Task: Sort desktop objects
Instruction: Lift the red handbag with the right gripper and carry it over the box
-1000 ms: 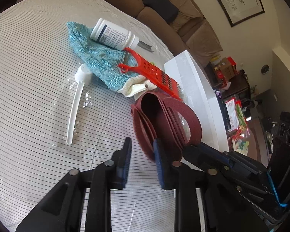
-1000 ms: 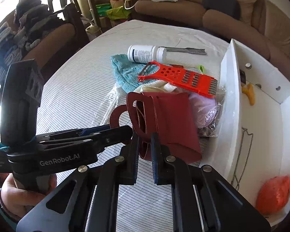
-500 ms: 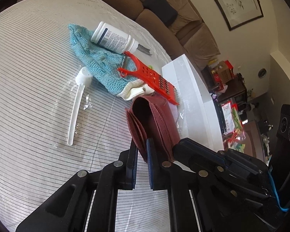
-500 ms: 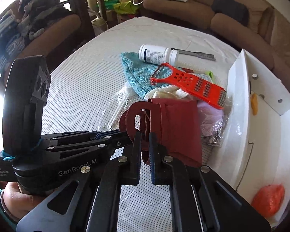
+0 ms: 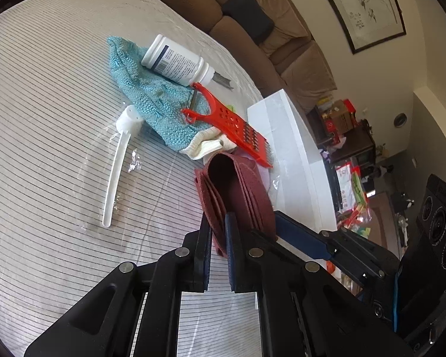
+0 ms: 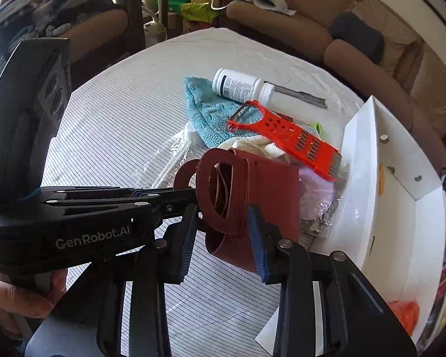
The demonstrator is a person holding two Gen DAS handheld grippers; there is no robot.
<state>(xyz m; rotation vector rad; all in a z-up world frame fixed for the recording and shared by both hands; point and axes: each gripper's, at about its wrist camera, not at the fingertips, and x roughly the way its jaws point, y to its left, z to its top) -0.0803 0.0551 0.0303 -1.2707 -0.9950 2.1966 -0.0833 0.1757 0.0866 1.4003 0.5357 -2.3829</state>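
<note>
Between the fingers of the left gripper, nearly closed, one side wall of a dark red looped leather piece was pinched, with the rest of the loop standing up ahead of the fingertips. Right gripper: jaws parted wide, straddling the same red leather piece where it hung lifted off the cloth; whether the blue pads pressed on it could not be told. Left gripper body crossed the right wrist view from the left, a bare hand around its grip. Surface: round table under a white cloth with thin dark stripes. Room: brown sofa behind the table, framed ink painting on the wall. Beyond the leather piece, a heap: orange-red plastic grater lying over a cream cloth and a teal knitted cloth; white pill bottle on its side at the teal cloth's far edge; grey metal blade just past the bottle's cap. White long-handled scoop lay apart on crinkled clear plastic to the left. White open box stood just right of the heap, an orange object in its near corner.
</note>
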